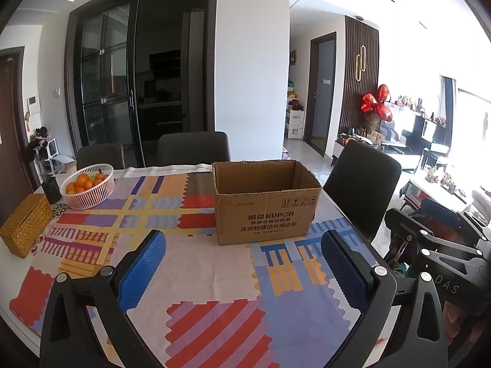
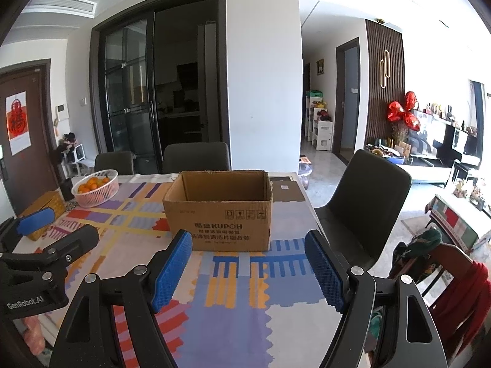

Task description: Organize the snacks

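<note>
An open brown cardboard box (image 1: 264, 205) printed KUPOH stands on the patterned tablecloth (image 1: 196, 263); it also shows in the right wrist view (image 2: 221, 211). Its inside looks empty from here. My left gripper (image 1: 242, 245) is open and empty, held above the cloth in front of the box. My right gripper (image 2: 247, 242) is open and empty, also in front of the box. No snacks are in view. The left gripper's body shows at the left of the right wrist view (image 2: 46, 254).
A white basket of oranges (image 1: 87, 188), a woven gold tissue box (image 1: 24, 224) and a dark cup (image 1: 51, 188) sit at the table's far left. Dark chairs (image 1: 362, 190) stand around the table. A flat piece of cardboard (image 2: 287, 190) lies behind the box.
</note>
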A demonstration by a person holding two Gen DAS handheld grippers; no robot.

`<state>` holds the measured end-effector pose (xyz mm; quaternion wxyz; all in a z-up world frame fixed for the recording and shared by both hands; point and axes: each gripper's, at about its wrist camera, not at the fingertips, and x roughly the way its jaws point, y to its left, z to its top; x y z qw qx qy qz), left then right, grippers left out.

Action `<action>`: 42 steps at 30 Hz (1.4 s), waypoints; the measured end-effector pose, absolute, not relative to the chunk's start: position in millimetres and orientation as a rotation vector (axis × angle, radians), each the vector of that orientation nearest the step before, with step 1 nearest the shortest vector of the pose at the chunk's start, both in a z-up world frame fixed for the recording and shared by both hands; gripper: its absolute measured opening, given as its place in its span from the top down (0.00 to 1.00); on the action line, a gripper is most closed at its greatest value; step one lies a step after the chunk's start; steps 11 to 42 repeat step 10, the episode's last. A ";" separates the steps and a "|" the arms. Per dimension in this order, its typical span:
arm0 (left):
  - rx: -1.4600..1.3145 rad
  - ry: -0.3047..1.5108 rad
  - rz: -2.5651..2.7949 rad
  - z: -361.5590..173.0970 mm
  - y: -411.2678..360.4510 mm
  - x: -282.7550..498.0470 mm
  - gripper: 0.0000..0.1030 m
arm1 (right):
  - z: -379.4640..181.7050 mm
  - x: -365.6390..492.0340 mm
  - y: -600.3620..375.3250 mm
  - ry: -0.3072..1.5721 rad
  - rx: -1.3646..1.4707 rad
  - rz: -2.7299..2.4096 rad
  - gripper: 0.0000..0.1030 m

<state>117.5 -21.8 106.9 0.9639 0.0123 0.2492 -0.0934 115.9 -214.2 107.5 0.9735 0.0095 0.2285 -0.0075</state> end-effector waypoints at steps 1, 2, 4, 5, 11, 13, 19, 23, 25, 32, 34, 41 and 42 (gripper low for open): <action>0.024 0.507 -0.190 107.0 -22.0 117.6 0.00 | 107.6 115.9 -214.4 0.460 0.019 -0.017 0.26; 0.023 0.507 -0.189 107.3 -22.1 117.5 0.00 | 107.2 115.7 -213.9 0.460 0.019 -0.018 0.26; 0.021 0.506 -0.186 108.2 -22.4 117.2 0.00 | 108.1 116.0 -214.5 0.460 0.018 -0.020 0.26; 0.020 0.506 -0.183 108.1 -21.8 118.0 0.00 | 107.8 116.3 -214.2 0.461 0.017 -0.022 0.26; 0.019 0.510 -0.178 107.8 -22.2 119.6 0.00 | 107.3 115.9 -214.0 0.461 0.016 -0.023 0.26; 0.019 0.510 -0.178 107.8 -22.2 119.6 0.00 | 107.3 115.9 -214.0 0.461 0.016 -0.023 0.26; 0.019 0.510 -0.178 107.8 -22.2 119.6 0.00 | 107.3 115.9 -214.0 0.461 0.016 -0.023 0.26; 0.019 0.510 -0.178 107.8 -22.2 119.6 0.00 | 107.3 115.9 -214.0 0.461 0.016 -0.023 0.26; 0.019 0.510 -0.178 107.8 -22.2 119.6 0.00 | 107.3 115.9 -214.0 0.461 0.016 -0.023 0.26; 0.019 0.510 -0.178 107.8 -22.2 119.6 0.00 | 107.3 115.9 -214.0 0.461 0.016 -0.023 0.26; 0.019 0.510 -0.178 107.8 -22.2 119.6 0.00 | 107.3 115.9 -214.0 0.461 0.016 -0.023 0.26; 0.019 0.510 -0.178 107.8 -22.2 119.6 0.00 | 107.3 115.9 -214.0 0.461 0.016 -0.023 0.26; 0.019 0.510 -0.178 107.8 -22.2 119.6 0.00 | 107.3 115.9 -214.0 0.461 0.016 -0.023 0.26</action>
